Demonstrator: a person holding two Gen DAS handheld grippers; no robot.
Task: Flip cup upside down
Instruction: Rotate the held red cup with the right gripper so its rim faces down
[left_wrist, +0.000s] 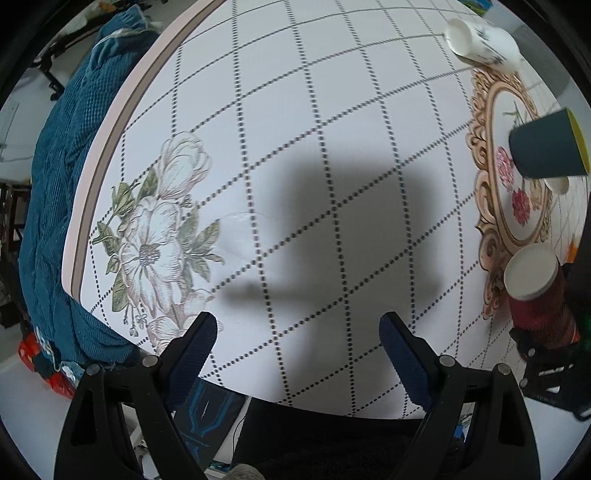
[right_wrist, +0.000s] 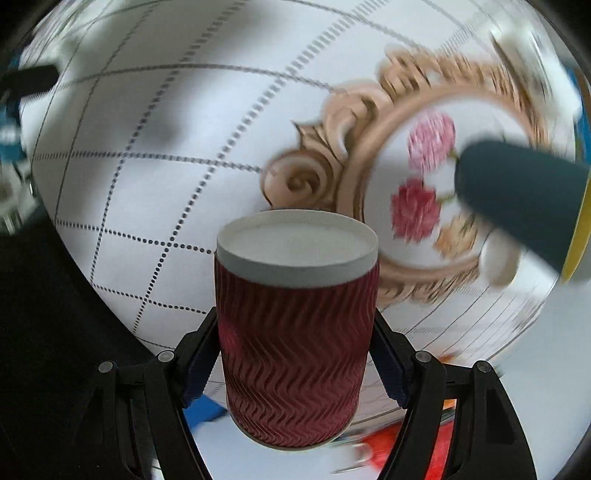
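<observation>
— While the right hand-held gripper (right_wrist: 295, 354) fills the bottom of its own view, what sits between its fingers?

— A dark red ripple-wall paper cup (right_wrist: 297, 332), clamped on both sides by the blue finger pads (right_wrist: 201, 363). Its white flat base faces away from the camera, and its rim end is nearest the lens. It is off the table, held in the air.

— And the left hand-held gripper (left_wrist: 297, 350)?

— Spread wide with nothing between its fingers, hovering over the table (left_wrist: 332, 110), where it casts a broad shadow (left_wrist: 343, 229) on the white cloth with dotted diamond lines.

— Does the left view catch the red cup too?

— Yes, at its right edge (left_wrist: 535, 291), white base turned toward the table's middle, with the black frame of the other gripper under it.

— What lies past the cup?

— A gold scrolled oval frame printed on the cloth (right_wrist: 369, 147), with pink and red flowers inside. Over it, to the right, a dark teal cup with a yellow inside (right_wrist: 524, 206), tilted on its side; whether it touches the cloth I cannot tell. Just below it a small white object (right_wrist: 498, 262), blurred.

— Farther still?

— In the left view, a white patterned cup (left_wrist: 480, 40) lying on its side near the far edge, a printed flower bouquet (left_wrist: 159, 236) to the left, and a teal quilted blanket (left_wrist: 62, 184) beyond the table's rim.
</observation>
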